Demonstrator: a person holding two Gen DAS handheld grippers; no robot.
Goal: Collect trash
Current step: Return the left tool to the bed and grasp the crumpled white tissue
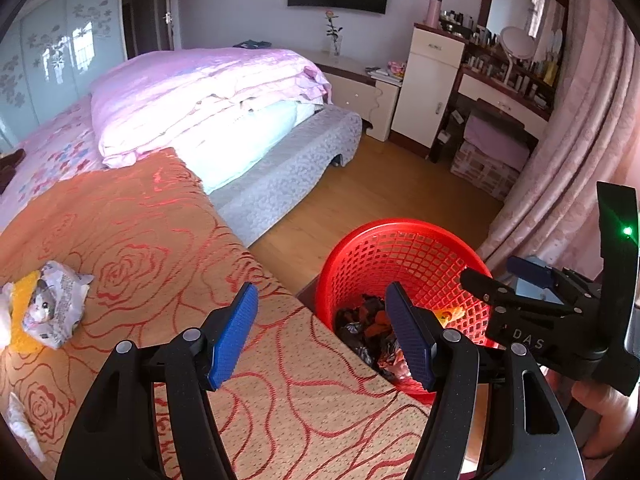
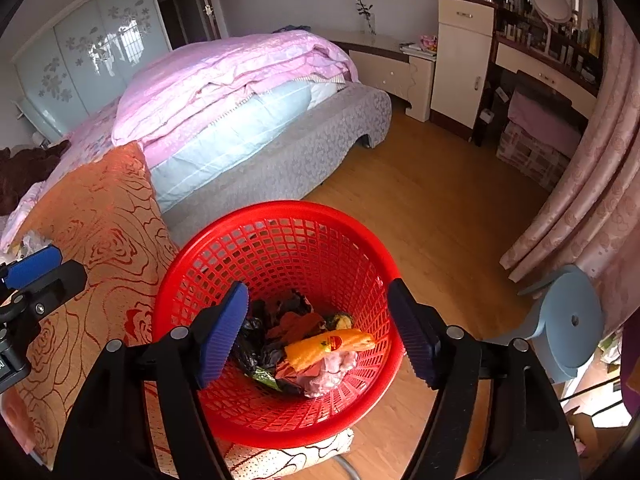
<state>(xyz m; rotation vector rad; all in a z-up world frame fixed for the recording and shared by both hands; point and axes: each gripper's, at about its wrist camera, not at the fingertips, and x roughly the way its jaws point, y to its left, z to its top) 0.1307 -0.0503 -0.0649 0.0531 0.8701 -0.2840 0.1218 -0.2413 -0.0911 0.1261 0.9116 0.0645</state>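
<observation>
Reading "DAS" in pale letters on the right gripper (image 1: 486, 280), seen from the left wrist view. Showing, in that view only, a crumpled wrapper (image 1: 54, 304) with a cat picture, lying on the orange rose-patterned cover (image 1: 160, 240), well left of the red mesh basket (image 1: 400, 228). Showing, in the right view only, an orange packet (image 2: 328, 346) with an unreadable label atop dark bags inside the basket. Hovering half open and empty: left gripper (image 1: 322, 334) over the cover's edge, right gripper over the basket.
</observation>
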